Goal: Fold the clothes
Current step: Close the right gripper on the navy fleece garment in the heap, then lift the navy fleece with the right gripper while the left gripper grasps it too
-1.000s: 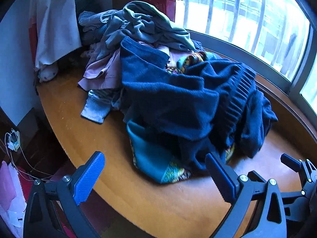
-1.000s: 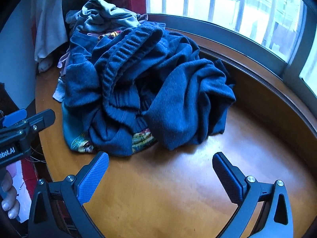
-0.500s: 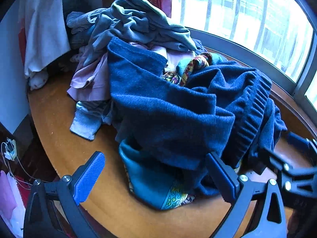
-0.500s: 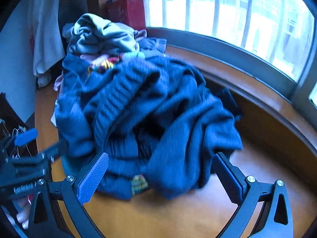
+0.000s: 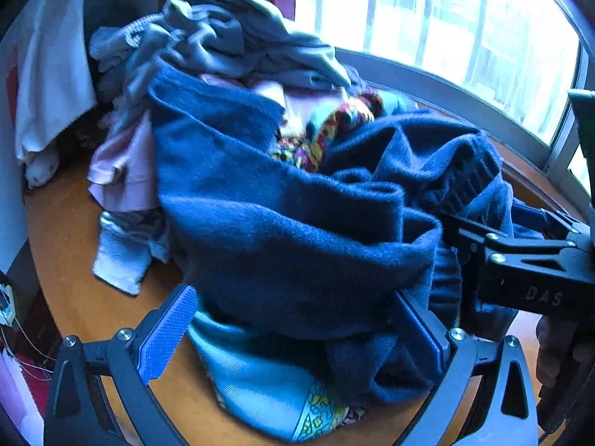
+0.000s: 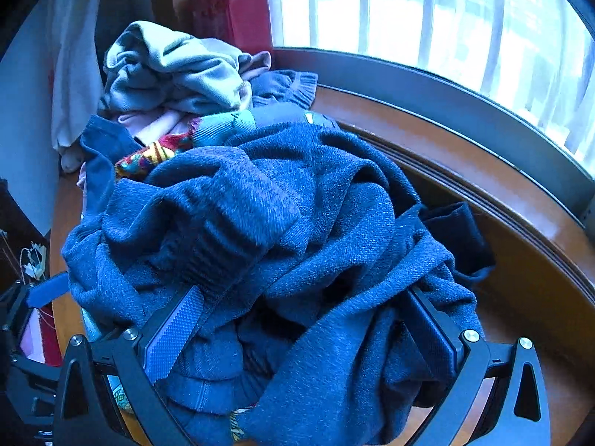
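Observation:
A crumpled navy knit sweater (image 5: pixel 297 230) (image 6: pixel 282 223) lies on top of a clothes pile on the round wooden table (image 5: pixel 67 230). Under it shows a teal patterned cloth (image 5: pixel 260 397). Pink, grey and multicoloured garments (image 5: pixel 230 37) are heaped behind. My left gripper (image 5: pixel 293 330) is open, with sweater folds bulging between its spread fingers. My right gripper (image 6: pixel 305 327) is open too, pushed into the sweater so that fabric fills the gap between its fingers. In the left wrist view the right gripper's black body (image 5: pixel 528 260) reaches into the sweater from the right.
A curved window sill (image 6: pixel 465 141) and barred window run behind the table. A red box (image 6: pixel 238 11) stands at the back. White cloth (image 5: pixel 48 74) hangs at the far left. Bare wood shows on the table's left part (image 5: pixel 74 260) and at right (image 6: pixel 539 297).
Both grippers have moved forward into the pile; the sweater now sits between each pair of fingers. The right gripper has closed in from the right in the left wrist view. Both remain open.

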Available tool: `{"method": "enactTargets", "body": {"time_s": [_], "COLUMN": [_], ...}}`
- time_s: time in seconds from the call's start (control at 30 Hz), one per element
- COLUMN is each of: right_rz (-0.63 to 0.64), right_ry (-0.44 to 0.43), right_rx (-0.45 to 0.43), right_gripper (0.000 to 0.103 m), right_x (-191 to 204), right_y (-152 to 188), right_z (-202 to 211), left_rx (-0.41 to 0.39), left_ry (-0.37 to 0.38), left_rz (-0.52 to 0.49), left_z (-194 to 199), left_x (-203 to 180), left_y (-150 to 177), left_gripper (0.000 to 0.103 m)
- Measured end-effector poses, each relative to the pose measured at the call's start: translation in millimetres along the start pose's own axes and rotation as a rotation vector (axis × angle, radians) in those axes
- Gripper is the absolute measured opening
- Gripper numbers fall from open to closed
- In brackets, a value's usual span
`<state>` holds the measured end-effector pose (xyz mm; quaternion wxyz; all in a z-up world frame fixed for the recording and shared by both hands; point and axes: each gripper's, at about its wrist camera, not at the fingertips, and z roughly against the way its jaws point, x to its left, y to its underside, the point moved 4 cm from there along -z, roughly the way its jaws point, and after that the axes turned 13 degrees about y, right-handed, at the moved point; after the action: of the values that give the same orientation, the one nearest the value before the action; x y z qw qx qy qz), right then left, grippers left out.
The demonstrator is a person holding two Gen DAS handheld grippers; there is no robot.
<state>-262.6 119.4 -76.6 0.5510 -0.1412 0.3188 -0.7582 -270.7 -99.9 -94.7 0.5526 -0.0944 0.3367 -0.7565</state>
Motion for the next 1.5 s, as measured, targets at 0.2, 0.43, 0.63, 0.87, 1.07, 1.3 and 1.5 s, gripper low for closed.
{"method": "enactTargets", "body": {"time_s": [0.2, 0.43, 0.63, 0.87, 1.07, 1.3, 1.5], "right_rz": [-0.015, -0.048, -0.097, -0.118, -0.139, -0.236, -0.221], "right_ry": [-0.039, -0.088, -0.145, -0.164, -0.151, -0.132, -0.091], "right_rx": [-0.027, -0.108, -0.159, -0.156, -0.104, 0.033, 0.007], "right_gripper": [0.081, 0.005, 0.004, 0.003, 0.003, 0.014, 0.044], "right_x": [2.4, 16.3, -4.2, -23.7, -35.3, -67.5, -75.2], "right_y": [1.6, 17.9, 37.4, 78.1, 112.5, 135.3, 130.9], "right_z": [6.3, 39.4, 76.0, 114.5, 123.9, 113.9, 122.1], "left_rx": [-0.018, -0.029, -0.033, -0.040, -0.029, 0.033, 0.023], "left_ry": [0.069, 0.126, 0.184, 0.322, 0.304, 0.219, 0.162], "left_rz": [0.037, -0.152, -0.212, -0.347, -0.478, -0.350, -0.261], "left_z": [-3.5, 17.0, 38.2, 74.5, 79.9, 83.5, 80.5], "left_x": [7.7, -21.6, -40.1, -81.3, -121.2, -98.4, -66.5], "left_y": [3.3, 7.5, 15.7, 43.9, 61.5, 73.4, 71.8], "left_gripper": [0.103, 0.044, 0.035, 0.035, 0.035, 0.056, 0.069]}}
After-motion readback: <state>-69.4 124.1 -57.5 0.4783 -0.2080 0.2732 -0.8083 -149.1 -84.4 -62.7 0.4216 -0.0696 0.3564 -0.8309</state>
